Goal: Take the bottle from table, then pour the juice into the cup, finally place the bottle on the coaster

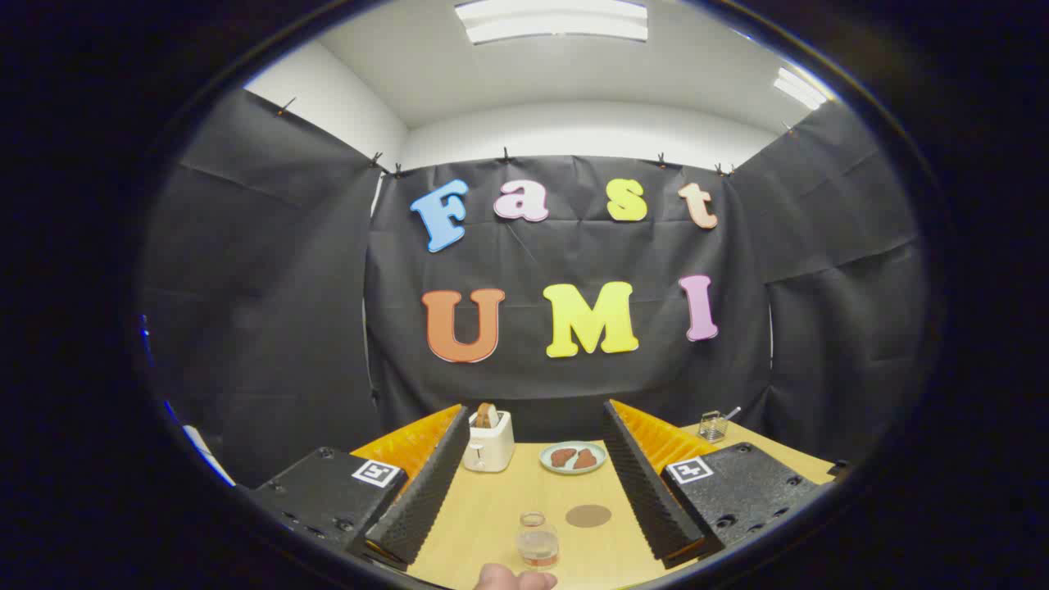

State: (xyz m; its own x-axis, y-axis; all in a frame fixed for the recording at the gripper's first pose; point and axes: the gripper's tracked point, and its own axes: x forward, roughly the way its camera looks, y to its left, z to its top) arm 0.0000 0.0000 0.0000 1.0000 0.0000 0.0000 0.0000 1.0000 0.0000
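Note:
A small clear glass bottle with a narrow neck and a little amber juice stands upright on the wooden table, low between my two fingers near their bases. Neither finger touches it. The round brown coaster lies flat just to the right of the bottle and slightly beyond it, nearer my right finger. My gripper is open, its jaws spread wide with only the table between them. Part of a person's hand shows right in front of the bottle at the table's near edge.
Beyond the coaster sits a pale plate with two brown pieces on it. A white toaster holding a slice stands at the back by my left finger. A small wire basket sits at the far right corner. Black cloth walls close the booth.

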